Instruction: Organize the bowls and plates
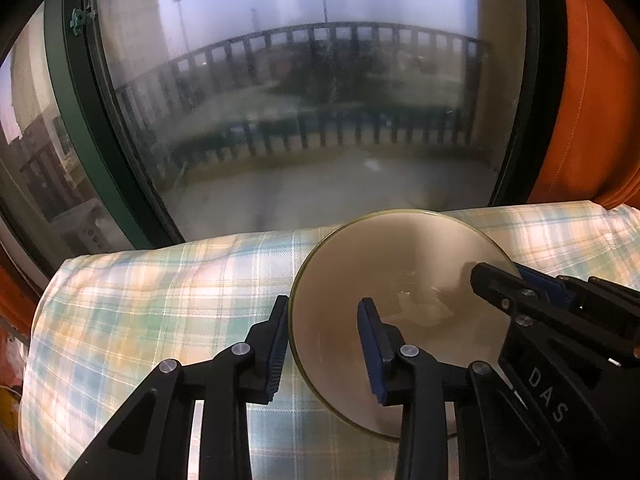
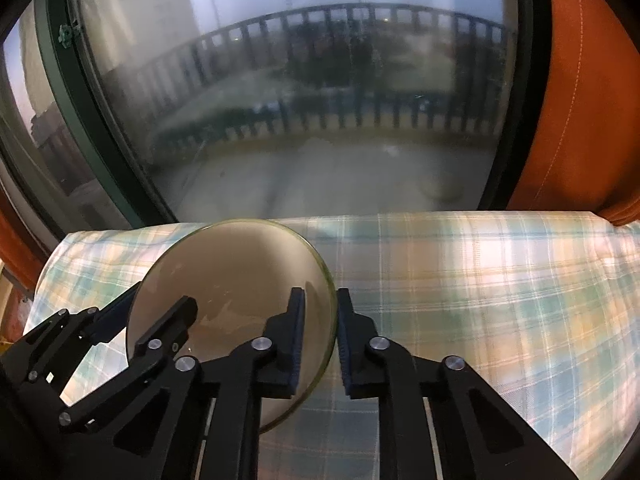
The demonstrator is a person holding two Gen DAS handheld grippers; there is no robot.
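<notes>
A round, brownish clear glass plate (image 1: 400, 264) lies on a plaid cloth (image 1: 160, 292). My left gripper (image 1: 324, 348) straddles the plate's left rim, one pad against the outer edge and the other inside the dish, and it is shut on the plate. In the right wrist view, my right gripper (image 2: 320, 344) is shut on the opposite rim of the same plate (image 2: 240, 264), with the edge pinched between its blue pads. Each gripper also shows in the other's view: the right gripper (image 1: 500, 276) on the far rim, and the left gripper (image 2: 156, 312).
The plaid cloth (image 2: 480, 280) covers a padded surface that ends just below a large window (image 2: 320, 100) in a dark green frame (image 1: 76, 120). An orange curtain (image 2: 580, 100) hangs at the right. Outside the window is a balcony railing.
</notes>
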